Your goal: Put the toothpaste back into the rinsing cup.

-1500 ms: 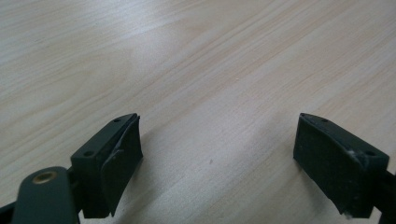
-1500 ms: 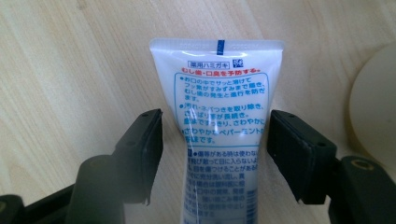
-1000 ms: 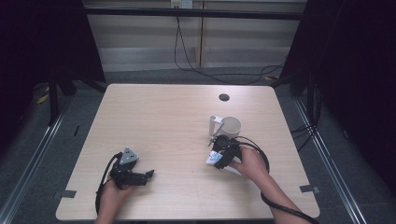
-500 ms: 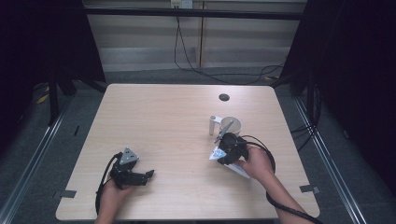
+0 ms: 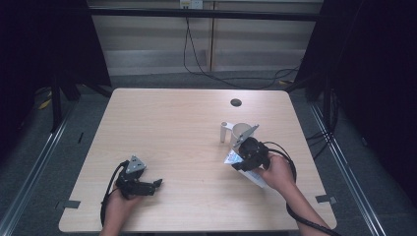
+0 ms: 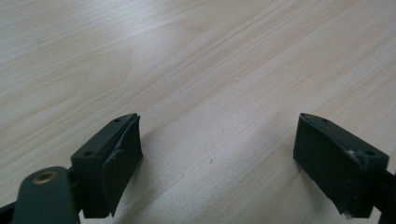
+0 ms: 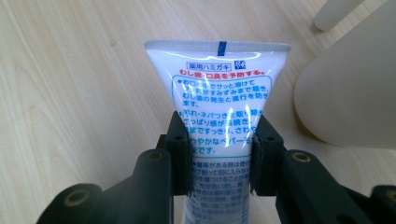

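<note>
A white toothpaste tube (image 7: 219, 84) with blue and red print stands between the jaws of my right gripper (image 7: 219, 140), which is shut on its middle, crimped end pointing away. In the high view the right gripper (image 5: 244, 158) holds the tube (image 5: 231, 158) tilted just above the table, right of centre. A cream cup (image 5: 241, 132) stands just beyond it, also seen as the cup (image 7: 350, 88) on the right. My left gripper (image 5: 156, 184) rests near the front left edge, open, with bare wood between its fingers (image 6: 116, 158).
A small cream post (image 5: 223, 132) stands just left of the cup. A dark round hole (image 5: 236, 102) sits in the light wood table (image 5: 172, 128) near the far edge. Cables trail from both grippers toward the front edge.
My right gripper has risen and shifted slightly right, toward the cup, with the tube in its jaws. The left gripper has stayed where it was.
</note>
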Tool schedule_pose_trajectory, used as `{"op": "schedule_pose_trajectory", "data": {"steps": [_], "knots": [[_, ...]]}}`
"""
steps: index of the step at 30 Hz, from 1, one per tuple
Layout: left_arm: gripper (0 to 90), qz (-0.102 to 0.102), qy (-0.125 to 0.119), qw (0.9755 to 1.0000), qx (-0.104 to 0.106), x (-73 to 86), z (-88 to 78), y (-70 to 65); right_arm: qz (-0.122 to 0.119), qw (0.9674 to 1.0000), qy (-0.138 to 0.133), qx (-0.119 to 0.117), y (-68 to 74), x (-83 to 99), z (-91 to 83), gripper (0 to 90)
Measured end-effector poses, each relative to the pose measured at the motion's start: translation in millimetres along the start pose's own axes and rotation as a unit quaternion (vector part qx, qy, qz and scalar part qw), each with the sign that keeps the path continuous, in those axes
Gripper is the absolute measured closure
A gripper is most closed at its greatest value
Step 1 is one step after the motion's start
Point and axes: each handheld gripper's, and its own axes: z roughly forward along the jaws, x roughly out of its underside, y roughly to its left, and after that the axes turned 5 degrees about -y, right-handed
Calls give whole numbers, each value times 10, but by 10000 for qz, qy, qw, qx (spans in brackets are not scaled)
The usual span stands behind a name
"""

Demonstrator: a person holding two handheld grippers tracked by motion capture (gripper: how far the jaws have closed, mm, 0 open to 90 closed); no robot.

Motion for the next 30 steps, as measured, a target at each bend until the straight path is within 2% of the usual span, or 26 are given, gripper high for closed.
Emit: {"op": "schedule_pose_trajectory", "data": {"steps": [13,21,26,30], "knots": [[151,10,4,10000,-1,0,-1,2,101,9976,-689,-25,-8,-22,-241,668],[151,1,0,10000,-2,0,0,0,114,9960,-891,30,22,-55,-334,667],[151,1,0,10000,-1,0,0,0,123,9937,-1112,7,28,-82,-388,667],[150,1,0,10000,-1,0,0,0,123,9931,-1166,28,34,-104,-422,667]]}}
